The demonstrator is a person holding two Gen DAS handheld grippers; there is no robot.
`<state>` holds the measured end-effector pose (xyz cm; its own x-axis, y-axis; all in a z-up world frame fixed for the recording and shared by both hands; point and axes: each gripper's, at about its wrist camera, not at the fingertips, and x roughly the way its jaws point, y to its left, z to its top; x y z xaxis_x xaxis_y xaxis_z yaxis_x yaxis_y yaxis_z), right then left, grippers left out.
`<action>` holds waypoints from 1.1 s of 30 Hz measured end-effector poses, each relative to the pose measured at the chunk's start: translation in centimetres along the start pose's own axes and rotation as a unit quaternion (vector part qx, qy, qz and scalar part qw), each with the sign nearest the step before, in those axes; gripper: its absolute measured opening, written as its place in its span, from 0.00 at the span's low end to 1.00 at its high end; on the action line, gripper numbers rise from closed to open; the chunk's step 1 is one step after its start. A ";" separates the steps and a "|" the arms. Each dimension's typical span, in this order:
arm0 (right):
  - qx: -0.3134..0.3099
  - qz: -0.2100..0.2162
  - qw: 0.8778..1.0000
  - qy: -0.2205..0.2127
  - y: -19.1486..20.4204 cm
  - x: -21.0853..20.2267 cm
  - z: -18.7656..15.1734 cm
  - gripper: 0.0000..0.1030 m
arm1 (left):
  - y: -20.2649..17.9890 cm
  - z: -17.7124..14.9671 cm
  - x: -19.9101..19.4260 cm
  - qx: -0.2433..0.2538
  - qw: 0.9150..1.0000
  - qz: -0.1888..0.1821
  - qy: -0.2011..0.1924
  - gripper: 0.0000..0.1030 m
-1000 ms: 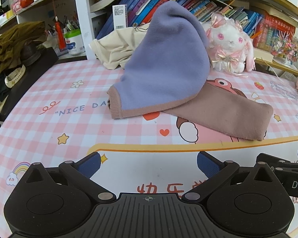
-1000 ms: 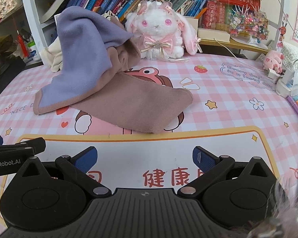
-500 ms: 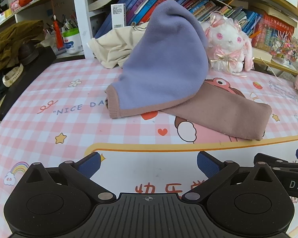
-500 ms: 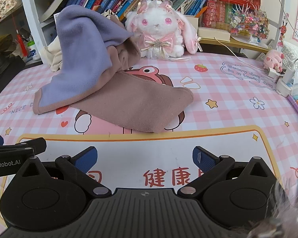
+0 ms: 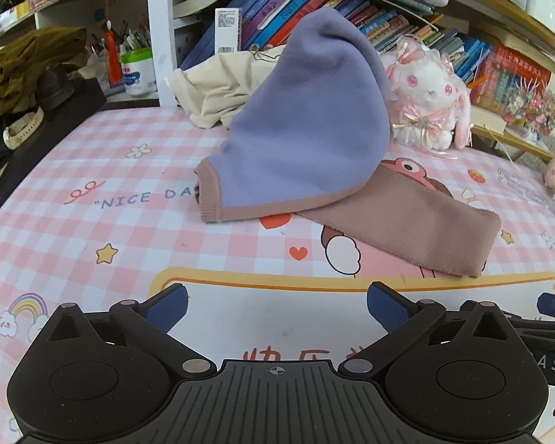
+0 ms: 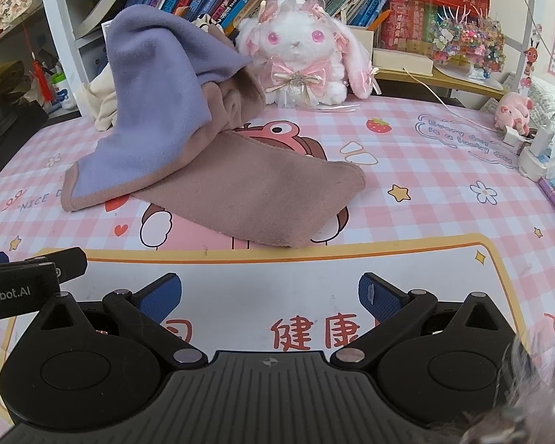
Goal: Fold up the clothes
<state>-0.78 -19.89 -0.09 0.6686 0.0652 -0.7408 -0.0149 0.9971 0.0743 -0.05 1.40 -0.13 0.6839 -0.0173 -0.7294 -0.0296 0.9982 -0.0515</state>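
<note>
So this looks like the very start of the fold, nothing's been grabbed yet. Both tools sit low over the near edge of the bench (image 6: 444, 170), side by side: the left tool (image 5: 276, 305) has its jaws spread wide with nothing between them, and the right tool (image 6: 270, 296) is the same, wide and empty. The garment (image 6: 240, 192) is well ahead of both, out in the middle of the bench: a brown piece lying fairly flat with a purple-lined flap (image 5: 307, 129) heaped up at the back, leaning near a cream cloth (image 5: 218, 85) and a plush bunny (image 6: 299, 59). My guess is the next move means reaching forward to the near brown edge or corners and pulling that heap flat before any real folding. Hard to say what kind of garment it is, honestly; the back of it is hidden behind the raised flap, and I can't tell whether it's resting on the cream cloth.
</note>
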 end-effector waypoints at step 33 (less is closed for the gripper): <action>0.014 -0.029 0.999 0.004 0.1 0.9 0.2 1.00 | 0.5 0.3 0.3 0.069 0.997 -0.017 -0.028 1.00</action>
<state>-0.06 -19.73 -0.64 0.6617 0.0073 -0.7498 0.0454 0.9977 0.0497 0.35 1.87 -0.13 0.7231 -0.0528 -0.6888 0.0931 0.9954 0.0214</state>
